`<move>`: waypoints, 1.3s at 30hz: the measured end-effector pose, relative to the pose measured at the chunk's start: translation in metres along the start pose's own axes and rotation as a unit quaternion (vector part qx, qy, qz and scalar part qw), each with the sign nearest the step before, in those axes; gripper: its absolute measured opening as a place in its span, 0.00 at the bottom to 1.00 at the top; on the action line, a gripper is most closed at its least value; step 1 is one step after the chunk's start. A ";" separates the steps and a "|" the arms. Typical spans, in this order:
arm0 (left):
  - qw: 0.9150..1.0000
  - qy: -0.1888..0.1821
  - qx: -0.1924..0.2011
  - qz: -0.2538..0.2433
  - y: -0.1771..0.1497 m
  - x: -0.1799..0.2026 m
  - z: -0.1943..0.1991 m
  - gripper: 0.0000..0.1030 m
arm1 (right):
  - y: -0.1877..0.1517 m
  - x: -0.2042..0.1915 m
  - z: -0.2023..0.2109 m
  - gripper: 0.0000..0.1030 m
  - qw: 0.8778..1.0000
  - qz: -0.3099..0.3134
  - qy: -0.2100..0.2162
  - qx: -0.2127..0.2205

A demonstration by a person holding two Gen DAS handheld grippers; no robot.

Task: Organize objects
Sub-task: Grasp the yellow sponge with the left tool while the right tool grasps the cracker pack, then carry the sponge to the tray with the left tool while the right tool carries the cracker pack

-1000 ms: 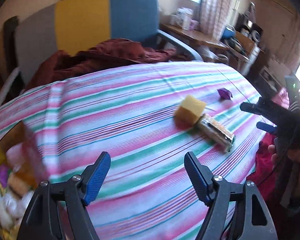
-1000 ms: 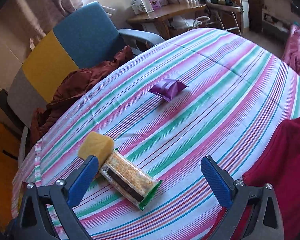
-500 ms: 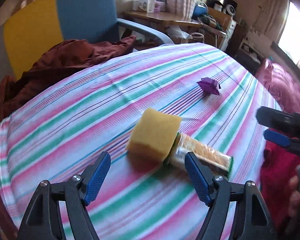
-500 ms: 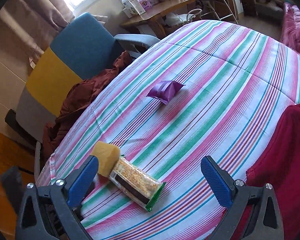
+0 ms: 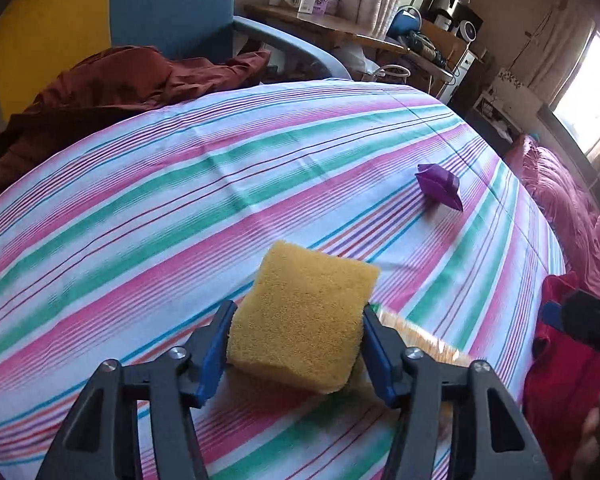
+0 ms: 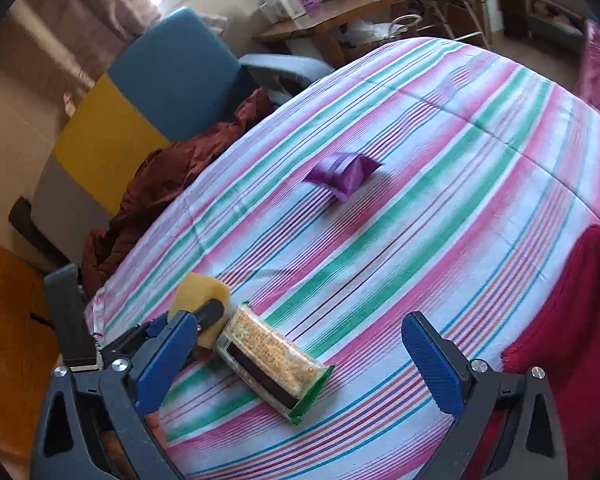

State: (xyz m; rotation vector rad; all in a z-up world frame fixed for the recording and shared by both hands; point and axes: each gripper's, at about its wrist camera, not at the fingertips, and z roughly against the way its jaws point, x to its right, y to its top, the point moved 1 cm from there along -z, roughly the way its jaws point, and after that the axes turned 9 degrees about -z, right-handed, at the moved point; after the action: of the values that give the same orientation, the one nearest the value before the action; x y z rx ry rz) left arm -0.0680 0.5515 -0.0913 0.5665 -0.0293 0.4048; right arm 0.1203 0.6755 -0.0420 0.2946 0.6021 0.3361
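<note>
A yellow sponge (image 5: 304, 316) sits between the blue pads of my left gripper (image 5: 296, 344), and the pads press its two sides. It also shows in the right wrist view (image 6: 198, 292) with the left gripper on it. A snack bar in a clear green-edged wrapper (image 6: 272, 364) lies right beside the sponge; in the left wrist view (image 5: 424, 336) it is mostly hidden. A purple packet (image 5: 440, 186) lies farther across the striped cloth, also in the right wrist view (image 6: 342, 174). My right gripper (image 6: 300, 364) is open and empty, above the snack bar.
The striped cloth (image 5: 160, 200) covers a round table. A blue and yellow armchair (image 6: 160, 92) with a dark red garment (image 5: 108, 88) stands behind it. A red cloth (image 6: 580, 320) lies at the near right edge. Cluttered shelves (image 5: 340, 20) stand at the back.
My left gripper has moved forward to the sponge and closed its pads on it. My right gripper has stayed open, shifting only slightly.
</note>
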 end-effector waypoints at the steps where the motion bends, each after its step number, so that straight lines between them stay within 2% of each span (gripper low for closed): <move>1: 1.000 0.000 0.001 0.002 -0.006 -0.003 0.004 0.56 | -0.002 -0.004 -0.004 1.00 1.000 0.010 -0.001 -0.007; 3: 1.000 0.001 0.001 0.014 -0.021 -0.009 0.015 0.56 | -0.006 -0.010 -0.011 1.00 0.999 0.031 -0.008 -0.020; 7: 0.999 0.039 -0.002 0.019 -0.052 -0.014 0.035 0.56 | -0.017 -0.023 -0.029 1.00 0.995 0.076 -0.037 -0.044; 14: 0.995 0.087 0.008 0.040 -0.107 -0.018 0.072 0.56 | -0.035 -0.044 -0.058 1.00 0.980 0.163 -0.093 -0.064; 16: 0.994 0.093 0.013 0.053 -0.117 -0.021 0.080 0.56 | -0.041 -0.052 -0.065 1.00 0.973 0.193 -0.103 -0.068; 20: 0.993 0.100 0.014 0.057 -0.115 -0.022 0.076 0.57 | -0.050 -0.060 -0.077 0.99 0.962 0.233 -0.129 -0.065; 22: 0.993 0.107 0.015 0.049 -0.115 -0.019 0.074 0.57 | -0.053 -0.057 -0.082 0.93 0.958 0.238 -0.142 -0.070; 23: 0.993 0.110 0.016 0.045 -0.117 -0.017 0.074 0.56 | -0.055 -0.056 -0.086 0.82 0.956 0.242 -0.148 -0.078; 24: 0.993 0.113 0.016 0.041 -0.118 -0.016 0.075 0.56 | -0.056 -0.056 -0.086 0.78 0.955 0.246 -0.147 -0.078; 26: 0.992 0.117 0.019 0.042 -0.122 -0.015 0.078 0.55 | -0.060 -0.059 -0.081 0.58 0.955 0.254 -0.136 -0.073; 27: 0.992 0.118 0.020 0.043 -0.124 -0.015 0.080 0.55 | -0.064 -0.062 -0.079 0.51 0.952 0.264 -0.133 -0.074; 29: 0.991 0.122 0.020 0.043 -0.130 -0.014 0.083 0.55 | -0.071 -0.067 -0.078 0.49 0.948 0.279 -0.132 -0.075; 34: 0.989 0.134 0.025 0.061 -0.142 -0.014 0.099 0.54 | -0.092 -0.081 -0.075 0.49 0.942 0.307 -0.089 -0.103; 39: 0.983 0.163 0.054 0.057 -0.148 -0.009 0.130 0.54 | -0.107 -0.089 -0.072 0.49 0.933 0.335 -0.072 -0.113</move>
State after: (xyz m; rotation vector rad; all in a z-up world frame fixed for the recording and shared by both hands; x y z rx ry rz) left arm -0.0090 0.3656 -0.0590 0.6002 0.2774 0.6101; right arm 0.0323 0.5565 -0.0935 0.2929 0.2966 1.0273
